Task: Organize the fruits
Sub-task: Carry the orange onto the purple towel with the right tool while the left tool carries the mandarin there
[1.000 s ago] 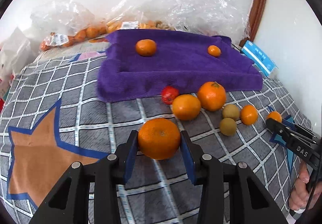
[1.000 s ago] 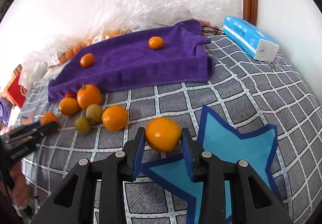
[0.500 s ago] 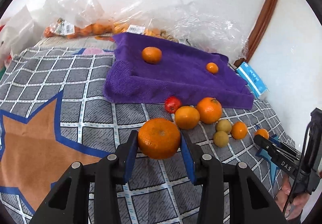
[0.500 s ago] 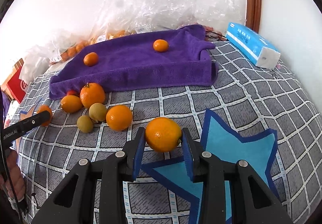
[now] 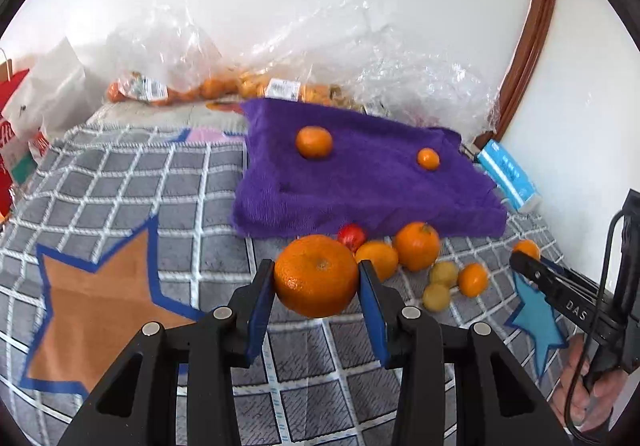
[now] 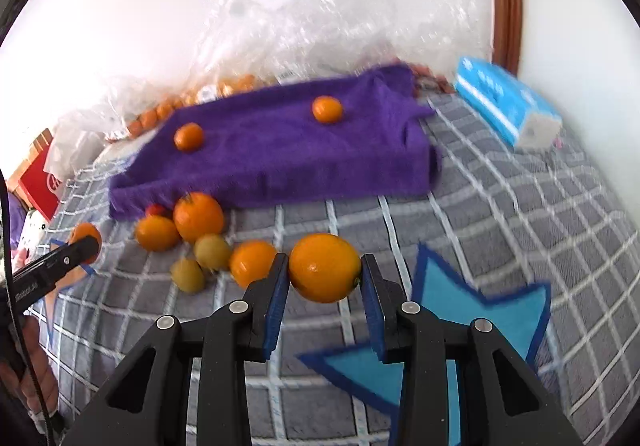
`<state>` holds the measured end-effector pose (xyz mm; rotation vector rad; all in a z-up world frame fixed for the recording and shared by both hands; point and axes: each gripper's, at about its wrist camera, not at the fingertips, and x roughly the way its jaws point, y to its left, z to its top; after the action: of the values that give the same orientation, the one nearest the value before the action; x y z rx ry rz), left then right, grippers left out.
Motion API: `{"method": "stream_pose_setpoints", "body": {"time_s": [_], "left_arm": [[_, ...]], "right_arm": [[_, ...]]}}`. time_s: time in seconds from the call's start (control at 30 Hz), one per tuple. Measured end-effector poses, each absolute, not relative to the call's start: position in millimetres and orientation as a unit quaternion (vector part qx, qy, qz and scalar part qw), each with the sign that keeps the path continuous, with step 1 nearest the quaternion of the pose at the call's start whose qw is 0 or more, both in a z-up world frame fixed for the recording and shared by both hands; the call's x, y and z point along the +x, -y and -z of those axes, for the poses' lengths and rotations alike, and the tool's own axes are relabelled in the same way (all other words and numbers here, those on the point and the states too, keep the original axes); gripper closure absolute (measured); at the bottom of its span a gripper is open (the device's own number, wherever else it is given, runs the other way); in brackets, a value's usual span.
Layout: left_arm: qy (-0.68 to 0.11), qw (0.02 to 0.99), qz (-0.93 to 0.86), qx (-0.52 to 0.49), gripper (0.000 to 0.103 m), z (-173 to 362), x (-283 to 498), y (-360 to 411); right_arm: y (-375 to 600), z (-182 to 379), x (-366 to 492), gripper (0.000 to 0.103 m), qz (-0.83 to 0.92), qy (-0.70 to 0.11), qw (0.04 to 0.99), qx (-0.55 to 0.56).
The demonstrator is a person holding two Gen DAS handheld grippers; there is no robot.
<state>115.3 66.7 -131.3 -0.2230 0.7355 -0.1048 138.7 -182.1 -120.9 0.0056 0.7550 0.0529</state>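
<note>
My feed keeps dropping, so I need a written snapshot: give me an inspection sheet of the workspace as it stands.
Surface: grey checked cover with star patches, soft and uneven.
Job's things: purple towel holding two oranges; loose fruit cluster in front of it, including two greenish fruits and one red.
Clutter: clear plastic bags of fruit along the wall; blue tissue pack; red bag at the far edge.
Grippers: left gripper shut on a large orange; right gripper shut on a smooth orange.
Cables: black cable hanging at the right gripper's handle.
Surroundings: white wall, brown wooden trim.
</note>
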Motion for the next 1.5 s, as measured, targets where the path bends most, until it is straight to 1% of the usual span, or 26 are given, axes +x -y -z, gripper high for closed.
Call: {"method": "stream_pose_setpoints", "body": {"time_s": [0.3,0.53,0.67,0.87,0.97,1.27,1.5], "left_arm": [[-0.340,0.932,0.021,-0.124,0.064,89,159,-78],[-0.316,0.939,0.017,-0.134,0.064,72,207,-74],[-0.317,0.938,0.010,-0.139,0.064,82,229,-70],[-0.328,0.933,0.017,-0.150,0.064,112,239,-70],[-0.333,0.930,0.015,-0.158,0.064,122,241,-71],[-0.322,0.932,0.013,-0.168,0.064,134,246,-76],[-0.338,0.928,0.020,-0.158,0.064,145,251,-68]], "right_arm": [[160,79,183,0.067,-0.048,-0.324,0.945,-0.003],[157,56,223,0.067,-0.050,-0.302,0.952,-0.006],[157,55,244,0.067,-0.042,-0.294,0.955,-0.014],[172,83,262,0.068,-0.053,-0.302,0.952,0.022],[175,88,265,0.067,-0.053,-0.302,0.952,0.018],[190,99,271,0.067,-0.029,-0.309,0.950,0.025],[189,115,279,0.067,-0.031,-0.334,0.942,0.026]]}}
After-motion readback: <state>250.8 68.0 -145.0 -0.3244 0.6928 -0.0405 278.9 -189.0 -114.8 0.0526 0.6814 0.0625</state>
